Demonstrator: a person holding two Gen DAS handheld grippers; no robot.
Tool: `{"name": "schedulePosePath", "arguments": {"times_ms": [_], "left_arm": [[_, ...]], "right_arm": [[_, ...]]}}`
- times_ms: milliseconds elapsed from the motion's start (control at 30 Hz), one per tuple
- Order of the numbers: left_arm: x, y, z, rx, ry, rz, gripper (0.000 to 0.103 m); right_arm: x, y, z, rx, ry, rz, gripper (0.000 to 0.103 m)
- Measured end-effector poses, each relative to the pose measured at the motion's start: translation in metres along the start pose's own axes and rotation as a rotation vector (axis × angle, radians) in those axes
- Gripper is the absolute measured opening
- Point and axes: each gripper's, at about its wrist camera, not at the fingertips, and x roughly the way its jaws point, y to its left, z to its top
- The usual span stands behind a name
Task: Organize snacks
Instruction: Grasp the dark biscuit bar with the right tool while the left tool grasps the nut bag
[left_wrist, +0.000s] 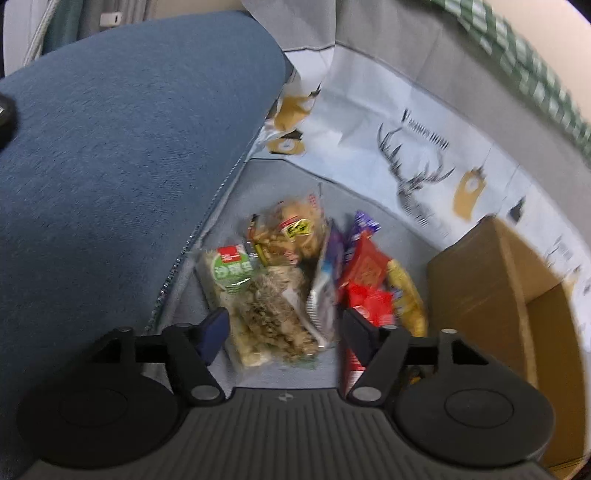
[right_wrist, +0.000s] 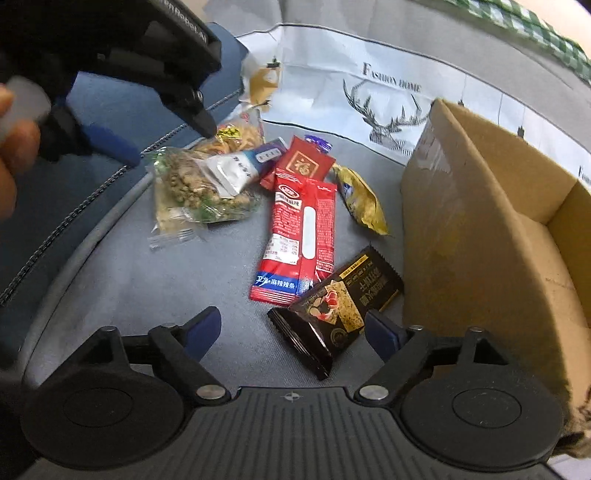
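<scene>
Several snack packets lie in a heap on a grey cushion (right_wrist: 129, 288). In the right wrist view a black packet (right_wrist: 332, 310) lies between my open right gripper's (right_wrist: 291, 332) fingers, with a long red packet (right_wrist: 299, 236), a gold packet (right_wrist: 360, 201) and a clear bag of green bits (right_wrist: 195, 188) beyond. My left gripper (left_wrist: 282, 330) is open above the clear bag (left_wrist: 269, 314), beside red packets (left_wrist: 364, 284). It also shows in the right wrist view (right_wrist: 166, 122), held over the pile's far left.
An open cardboard box (right_wrist: 476, 221) stands right of the pile; it also shows in the left wrist view (left_wrist: 491, 280). A blue cushion (left_wrist: 129, 166) lies on the left. A white deer-print cloth (right_wrist: 369, 92) covers the backrest behind.
</scene>
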Motion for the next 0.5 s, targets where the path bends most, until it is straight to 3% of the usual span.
{"name": "schedulePosePath", "arguments": {"times_ms": [167,233,333,500], "left_arm": [[0.014,-0.007,0.001,0.053,0.015,0.043,0.078],[0.020,-0.007,0.001,0.052,0.030,0.043,0.078],[0.024,-0.007,0.001,0.046,0.048,0.046,0.078],[0.028,-0.003,0.001,0.009,0.063,0.037,0.077]], "right_arm": [[0.016,-0.005,-0.007,-0.003,0.025,-0.008,0.073],[0.011,-0.005,-0.006,-0.024,0.006,0.000,0.052],[0.010,-0.006,-0.010,-0.041,-0.002,0.010,0.043],[0.001,-0.010,-0.013,-0.062,-0.019,0.052,0.015]]}}
